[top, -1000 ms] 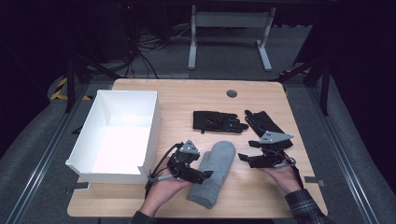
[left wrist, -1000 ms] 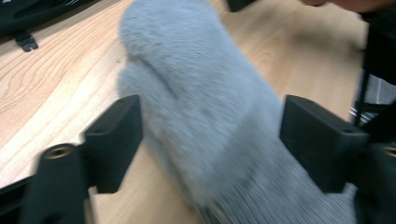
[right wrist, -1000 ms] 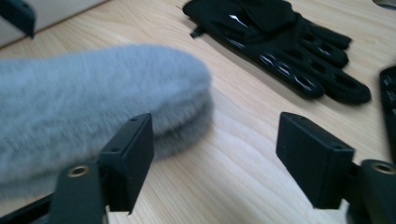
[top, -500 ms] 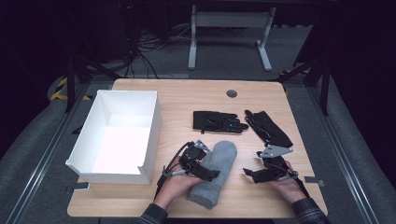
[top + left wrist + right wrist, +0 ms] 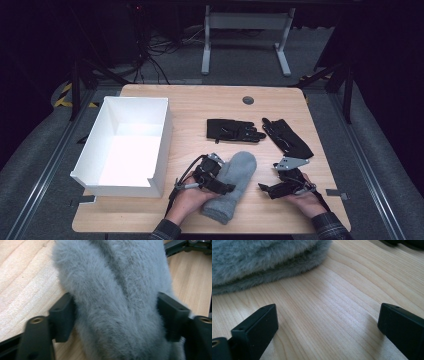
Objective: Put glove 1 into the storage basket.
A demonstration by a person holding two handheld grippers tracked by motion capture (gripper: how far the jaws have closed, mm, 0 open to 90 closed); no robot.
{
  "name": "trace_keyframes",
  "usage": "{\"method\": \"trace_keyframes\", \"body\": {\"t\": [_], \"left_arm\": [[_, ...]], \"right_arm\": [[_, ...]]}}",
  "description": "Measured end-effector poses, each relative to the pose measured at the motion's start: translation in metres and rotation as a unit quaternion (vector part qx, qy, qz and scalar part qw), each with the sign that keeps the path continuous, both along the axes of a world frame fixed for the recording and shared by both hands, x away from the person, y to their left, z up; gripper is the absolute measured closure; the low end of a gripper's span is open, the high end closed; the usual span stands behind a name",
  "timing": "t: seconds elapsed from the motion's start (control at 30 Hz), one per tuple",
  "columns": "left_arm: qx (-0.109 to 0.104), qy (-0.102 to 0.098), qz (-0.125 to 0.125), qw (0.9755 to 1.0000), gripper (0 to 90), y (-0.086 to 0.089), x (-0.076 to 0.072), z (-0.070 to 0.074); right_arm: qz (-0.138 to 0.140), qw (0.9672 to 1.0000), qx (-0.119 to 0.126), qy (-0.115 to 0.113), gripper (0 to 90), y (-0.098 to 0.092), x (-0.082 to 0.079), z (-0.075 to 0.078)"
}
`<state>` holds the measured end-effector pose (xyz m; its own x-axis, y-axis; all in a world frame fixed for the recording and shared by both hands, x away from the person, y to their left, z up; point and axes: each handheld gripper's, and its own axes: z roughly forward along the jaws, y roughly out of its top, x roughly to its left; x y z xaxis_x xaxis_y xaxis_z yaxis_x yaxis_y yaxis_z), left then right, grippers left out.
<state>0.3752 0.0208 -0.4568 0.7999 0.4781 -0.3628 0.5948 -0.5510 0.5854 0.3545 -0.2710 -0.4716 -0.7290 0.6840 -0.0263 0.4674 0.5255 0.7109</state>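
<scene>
On the near edge of the wooden table [image 5: 190, 107], from the high view, I see the grey fleece mitten [image 5: 231, 186] lying with its long axis running away from me and slightly right, cuff end nearest. My left gripper [image 5: 220, 184] comes across its middle from the left; my right gripper [image 5: 266, 189] sits just right of it, pointing toward it. Two black gloves [image 5: 234, 131] lie farther back, and a white box [image 5: 131, 145] stands to the left.

Left gripper view: the jaws have just been closing, and both pads [image 5: 62, 315] now press into the mitten's pile.

Right gripper view: the jaws have been opening and stand wide over bare wood, the mitten [image 5: 262, 260] ahead and left, apart from them. I can read no label or writing anywhere.
</scene>
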Motion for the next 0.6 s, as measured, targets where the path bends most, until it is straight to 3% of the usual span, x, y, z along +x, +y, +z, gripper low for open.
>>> {"method": "trace_keyframes", "body": {"t": [0.27,0.6], "left_arm": [[-0.009,0.029,-0.014,0.9994,57.5,0.0008,0.0026,-0.0007],[-0.016,0.032,-0.015,0.9993,65.0,0.0034,0.0015,0.0078]], "right_arm": [[-0.003,1.0000,-0.001,0.000,2.7,0.0003,-0.0003,-0.0001],[-0.005,1.0000,-0.003,0.000,2.3,0.0009,-0.0005,0.0000]]}}
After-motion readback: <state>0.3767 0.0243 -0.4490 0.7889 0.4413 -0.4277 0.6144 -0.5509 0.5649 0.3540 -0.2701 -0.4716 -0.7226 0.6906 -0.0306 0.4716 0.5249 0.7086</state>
